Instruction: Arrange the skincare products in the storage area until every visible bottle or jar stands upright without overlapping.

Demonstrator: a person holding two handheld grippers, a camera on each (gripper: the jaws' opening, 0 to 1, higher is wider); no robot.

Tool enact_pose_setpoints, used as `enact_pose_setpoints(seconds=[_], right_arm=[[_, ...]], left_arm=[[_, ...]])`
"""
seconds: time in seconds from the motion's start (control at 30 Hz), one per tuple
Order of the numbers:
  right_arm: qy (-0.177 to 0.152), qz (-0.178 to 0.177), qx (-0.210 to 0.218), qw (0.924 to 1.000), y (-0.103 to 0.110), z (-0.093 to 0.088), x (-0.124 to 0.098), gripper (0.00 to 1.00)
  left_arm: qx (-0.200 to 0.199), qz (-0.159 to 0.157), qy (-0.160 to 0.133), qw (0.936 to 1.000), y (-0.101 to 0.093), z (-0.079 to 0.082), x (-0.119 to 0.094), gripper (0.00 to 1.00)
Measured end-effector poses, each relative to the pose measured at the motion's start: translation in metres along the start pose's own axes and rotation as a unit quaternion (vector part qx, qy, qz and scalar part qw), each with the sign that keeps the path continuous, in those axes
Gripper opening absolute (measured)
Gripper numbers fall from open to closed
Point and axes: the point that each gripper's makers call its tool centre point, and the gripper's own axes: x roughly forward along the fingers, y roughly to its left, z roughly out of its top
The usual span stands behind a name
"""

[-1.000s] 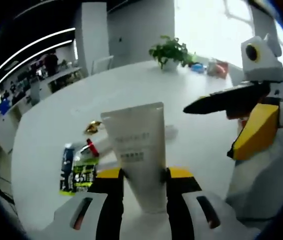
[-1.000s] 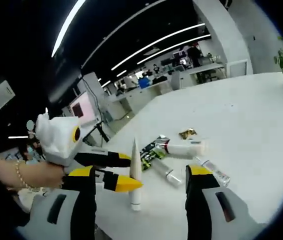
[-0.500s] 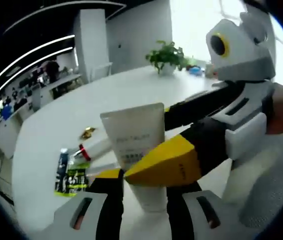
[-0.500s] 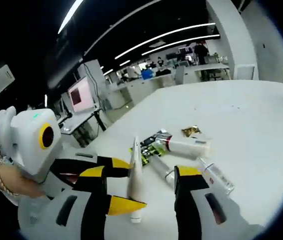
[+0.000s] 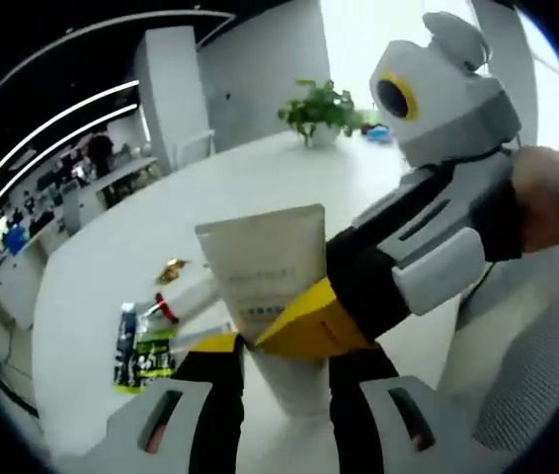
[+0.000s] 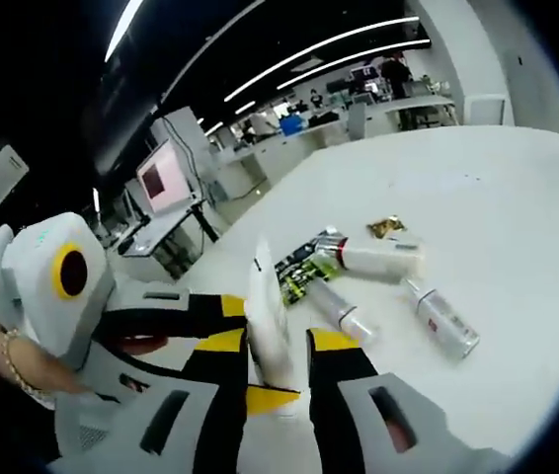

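The white tube (image 5: 265, 286) stands cap-down on the worktop (image 5: 121, 247), and it serves as the landmark here. In the left gripper view the left tool (image 5: 278, 348) has its jaws pressed against the tube's lower body, one on each side, pinching it. The right tool (image 5: 309, 331) comes in from the right at the same height, its yellow tip touching the tube's front. In the right gripper view the right tool (image 6: 278, 346) has its jaws drawn in on either side of the tube (image 6: 265, 316), seen edge-on, and appears to pinch it too, with the left tool (image 6: 230, 306) just beside.

My reading is that this is a hand-over or a joint steadying of the tube while it is set upright. The next move calls for one tool to let go without tipping the tall, narrow-based tube.

Beyond the tube, several products lie flat and close together: a green-and-black packet (image 6: 299, 272), a white tube with a red collar (image 6: 373, 257), and two slim bottles (image 6: 344, 306) (image 6: 442, 318). A small gold wrapper (image 6: 386, 226) lies farther off. What any of them contain cannot be told. A potted plant (image 5: 324, 104) sits at the worktop's far side.
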Motion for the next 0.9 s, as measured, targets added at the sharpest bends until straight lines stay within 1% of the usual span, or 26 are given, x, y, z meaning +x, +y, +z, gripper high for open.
enact_pose_setpoints(seconds=[0.1, 0.13, 0.2, 0.27, 0.47, 0.6, 0.63, 0.67, 0.77, 0.8, 0.9], right_arm=[[0.007, 0.007, -0.020, 0.9997, 0.005, 0.002, -0.002, 0.16], [0.011, 0.001, -0.023, 0.9997, 0.003, 0.001, -0.002, 0.16], [0.020, 0.007, -0.049, 0.9986, 0.005, -0.002, 0.000, 0.14], [0.021, 0.006, -0.067, 0.9975, 0.005, -0.005, -0.003, 0.14], [0.022, 0.009, -0.083, 0.9963, 0.010, -0.009, -0.005, 0.12], [0.024, 0.014, -0.097, 0.9949, 0.012, -0.011, -0.007, 0.12], [0.024, 0.015, -0.103, 0.9943, 0.012, -0.012, -0.009, 0.12], [0.023, 0.020, -0.109, 0.9936, 0.012, -0.012, -0.010, 0.12], [0.021, 0.025, -0.143, 0.9892, 0.016, -0.012, -0.012, 0.11], [0.022, 0.027, -0.151, 0.9879, 0.018, -0.012, -0.012, 0.11], [0.026, 0.039, -0.191, 0.9805, 0.022, -0.014, -0.013, 0.11]], left_arm=[[0.002, -0.001, -0.004, 1.0000, -0.005, 0.002, 0.000, 0.28], [0.002, 0.002, -0.002, 1.0000, -0.004, 0.001, -0.001, 0.28], [0.005, 0.003, -0.001, 1.0000, -0.006, -0.001, -0.001, 0.28], [0.005, 0.002, -0.002, 1.0000, -0.007, -0.003, -0.001, 0.28], [0.011, 0.004, -0.008, 0.9999, -0.011, -0.004, -0.006, 0.30], [0.018, -0.002, -0.014, 0.9997, -0.014, -0.004, -0.009, 0.30], [0.014, -0.005, -0.012, 0.9998, -0.014, -0.004, -0.011, 0.30], [-0.001, -0.010, -0.007, 0.9999, -0.015, -0.006, -0.013, 0.29], [0.003, -0.020, -0.011, 0.9997, -0.018, -0.006, -0.015, 0.31], [0.005, -0.024, -0.007, 0.9997, -0.021, -0.006, -0.017, 0.32], [0.011, -0.035, -0.002, 0.9993, -0.026, -0.009, -0.023, 0.35]])
